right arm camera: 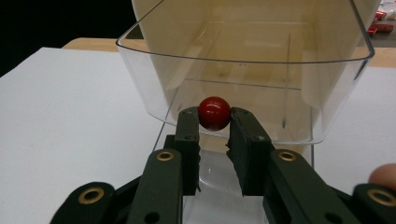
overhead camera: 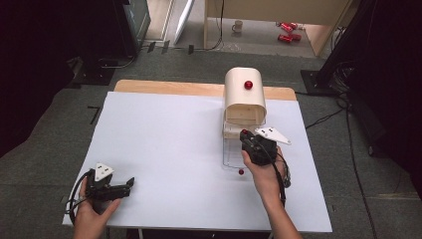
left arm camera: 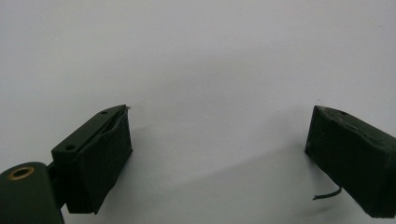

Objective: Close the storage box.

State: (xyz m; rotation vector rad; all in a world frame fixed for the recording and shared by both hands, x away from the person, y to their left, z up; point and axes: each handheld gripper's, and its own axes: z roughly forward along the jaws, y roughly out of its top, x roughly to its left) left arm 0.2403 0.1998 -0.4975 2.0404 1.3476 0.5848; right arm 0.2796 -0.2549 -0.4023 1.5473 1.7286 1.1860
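the right gripper (right arm camera: 215, 122) is pinching the red knob (right arm camera: 214, 112) of the clear lid (right arm camera: 243, 70) on the bread box (overhead camera: 244, 94), mid-swing; next, it needs a steady arc. the left gripper (overhead camera: 130, 183) is idling wide open.

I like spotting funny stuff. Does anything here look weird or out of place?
Not much. The right gripper pinches the red knob of the clear drawer, which is pulled out of the cream box. Two red cans lie tipped over on the floor beyond the table.

No legible text or labels anywhere.
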